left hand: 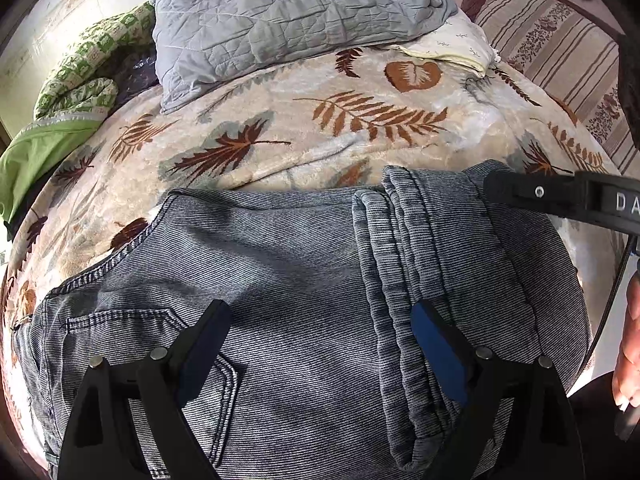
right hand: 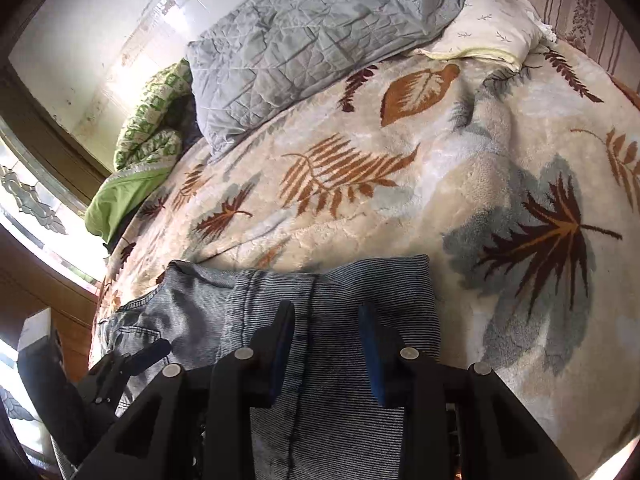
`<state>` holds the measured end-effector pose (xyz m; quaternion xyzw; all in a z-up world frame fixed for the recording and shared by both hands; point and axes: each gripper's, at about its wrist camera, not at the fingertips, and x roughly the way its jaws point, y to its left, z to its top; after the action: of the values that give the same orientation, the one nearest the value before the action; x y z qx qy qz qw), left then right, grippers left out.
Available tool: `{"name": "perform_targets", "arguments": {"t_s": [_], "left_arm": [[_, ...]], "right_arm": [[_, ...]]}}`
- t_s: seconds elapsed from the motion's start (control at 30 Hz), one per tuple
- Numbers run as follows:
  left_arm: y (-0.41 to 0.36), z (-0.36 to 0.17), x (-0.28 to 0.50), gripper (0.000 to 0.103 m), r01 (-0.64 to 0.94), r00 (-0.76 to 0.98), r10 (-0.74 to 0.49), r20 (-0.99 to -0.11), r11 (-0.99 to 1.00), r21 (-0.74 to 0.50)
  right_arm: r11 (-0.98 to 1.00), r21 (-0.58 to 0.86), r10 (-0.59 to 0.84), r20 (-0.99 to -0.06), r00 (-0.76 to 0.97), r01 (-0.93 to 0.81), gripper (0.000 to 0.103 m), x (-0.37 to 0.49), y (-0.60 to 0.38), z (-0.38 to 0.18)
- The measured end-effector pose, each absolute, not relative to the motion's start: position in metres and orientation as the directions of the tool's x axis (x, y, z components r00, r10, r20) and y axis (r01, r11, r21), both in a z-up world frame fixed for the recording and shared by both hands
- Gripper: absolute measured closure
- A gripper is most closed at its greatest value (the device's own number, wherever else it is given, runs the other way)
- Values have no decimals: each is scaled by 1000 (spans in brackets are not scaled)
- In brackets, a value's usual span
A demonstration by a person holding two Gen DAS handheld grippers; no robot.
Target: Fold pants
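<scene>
Grey-blue striped denim pants lie folded on the leaf-print blanket, back pocket at the left and the legs laid over at the right. My left gripper is open, its fingers wide apart just above the pants, holding nothing. My right gripper is open over the folded leg part of the pants, its fingers apart with fabric between and below them. The right gripper also shows in the left wrist view at the pants' right edge.
A grey quilted pillow lies at the far side of the bed, with a cream pillow to its right and green patterned bedding to its left. A striped headboard cushion is at far right. A window is at left.
</scene>
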<state>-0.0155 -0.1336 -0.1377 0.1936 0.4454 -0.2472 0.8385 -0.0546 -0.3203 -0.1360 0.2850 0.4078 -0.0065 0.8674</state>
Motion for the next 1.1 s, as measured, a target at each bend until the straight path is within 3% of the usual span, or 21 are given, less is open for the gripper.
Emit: {"name": "perform_targets", "arguments": {"t_s": [0.1,0.17,0.3,0.47,0.67,0.9,1.1], "left_arm": [[-124,-128,-12,11,566,503,-242,-830,818,105],[-111,-115,-7,11,540,525,-242,-816,836,100],[-55,-83,9,11,415,589,-209,-781,907,70],[68,-46,9,11,201,630,-148,-763,979,-24],[201,-60,-20,11,-96,574,-12,-819,992,-82],[241,-129,-24,11,-222,423,-161,-892,936,-274],[235,-165,-23,11,-260,376,-337,-863,855,-448]], "right_arm": [[888,407,222,-790,572,216,66,-41,-299,-155],[928,326,161,-786,597,179,66,-44,-287,-145],[941,318,167,-737,655,118,66,-55,-275,-132],[936,351,262,-682,683,-9,66,-66,-248,-117],[888,433,409,-580,704,-158,66,-81,-214,-96],[876,433,456,-601,657,-212,66,-78,-191,-101],[888,424,430,-624,653,-180,66,-78,-199,-106]]}}
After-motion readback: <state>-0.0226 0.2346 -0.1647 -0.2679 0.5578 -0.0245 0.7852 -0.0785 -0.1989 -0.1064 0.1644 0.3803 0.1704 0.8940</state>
